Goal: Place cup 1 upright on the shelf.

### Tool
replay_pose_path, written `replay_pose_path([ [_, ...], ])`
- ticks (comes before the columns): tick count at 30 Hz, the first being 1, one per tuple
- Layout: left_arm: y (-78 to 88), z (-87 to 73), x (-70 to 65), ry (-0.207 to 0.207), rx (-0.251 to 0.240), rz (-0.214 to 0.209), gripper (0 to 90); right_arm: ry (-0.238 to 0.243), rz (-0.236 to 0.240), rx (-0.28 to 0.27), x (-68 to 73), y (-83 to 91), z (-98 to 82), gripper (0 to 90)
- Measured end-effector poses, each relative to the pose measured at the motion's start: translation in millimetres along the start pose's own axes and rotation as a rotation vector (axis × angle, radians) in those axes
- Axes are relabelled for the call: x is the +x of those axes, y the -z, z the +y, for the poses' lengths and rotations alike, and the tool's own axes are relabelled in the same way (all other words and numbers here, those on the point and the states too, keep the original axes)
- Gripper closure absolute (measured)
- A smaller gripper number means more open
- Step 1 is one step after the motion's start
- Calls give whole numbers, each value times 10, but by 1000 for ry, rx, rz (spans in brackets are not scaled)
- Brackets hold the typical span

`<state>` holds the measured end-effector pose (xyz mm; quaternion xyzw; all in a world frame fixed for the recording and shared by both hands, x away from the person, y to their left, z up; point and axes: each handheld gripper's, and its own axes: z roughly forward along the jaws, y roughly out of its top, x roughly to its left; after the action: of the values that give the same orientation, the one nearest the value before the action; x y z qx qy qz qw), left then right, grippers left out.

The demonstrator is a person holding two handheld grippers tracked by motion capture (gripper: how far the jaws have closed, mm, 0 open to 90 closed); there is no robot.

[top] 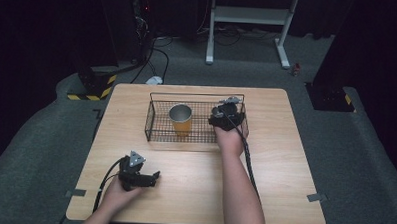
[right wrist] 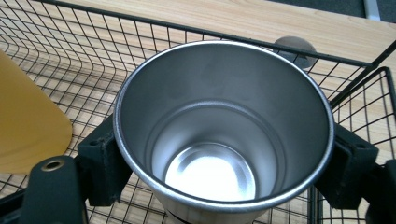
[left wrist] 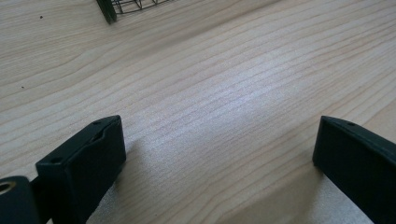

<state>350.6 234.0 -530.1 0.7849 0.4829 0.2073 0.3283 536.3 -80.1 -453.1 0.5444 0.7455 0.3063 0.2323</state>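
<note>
My right gripper point(top: 226, 113) is at the right end of a black wire basket point(top: 157, 95), with the hand behind it. In the right gripper view it point(right wrist: 215, 168) is shut on a steel cup point(right wrist: 219, 140), one jaw pressed on each side of the wall, and the cup stands upright and empty above the basket's mesh. A yellow cup point(top: 180, 119) with a steel inside stands in the basket to its left, and its yellow side point(right wrist: 23, 126) is close by. My left gripper point(top: 151, 178) rests low on the wooden table point(top: 194, 167), open point(left wrist: 219, 154) with only bare wood between its jaws.
The basket's rim point(right wrist: 345, 58) runs just behind and to the right of the held cup. The table's front half point(left wrist: 210, 84) is bare wood. Beyond the table lie grey carpet, cables and a white frame point(top: 250, 16).
</note>
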Motion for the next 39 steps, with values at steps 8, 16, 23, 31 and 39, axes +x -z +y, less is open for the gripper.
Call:
replay_pose_path([
  [8, 1, 0, 0, 0, 1, 0, 27, 6, -4, 19, 16, -59, -18, 184],
  [16, 1, 1, 1, -2, 1, 1, 27, 11, -6, 32, 18, -90, -31, 184],
  [23, 0, 0, 0, 0, 0, 0, 27, 13, -8, 38, 17, -102, -39, 184],
  [31, 0, 0, 0, 0, 0, 0, 27, 21, -3, 44, 37, -104, -58, 183],
  [39, 0, 0, 0, 0, 0, 0, 27, 29, 12, 57, 39, -100, -60, 148],
])
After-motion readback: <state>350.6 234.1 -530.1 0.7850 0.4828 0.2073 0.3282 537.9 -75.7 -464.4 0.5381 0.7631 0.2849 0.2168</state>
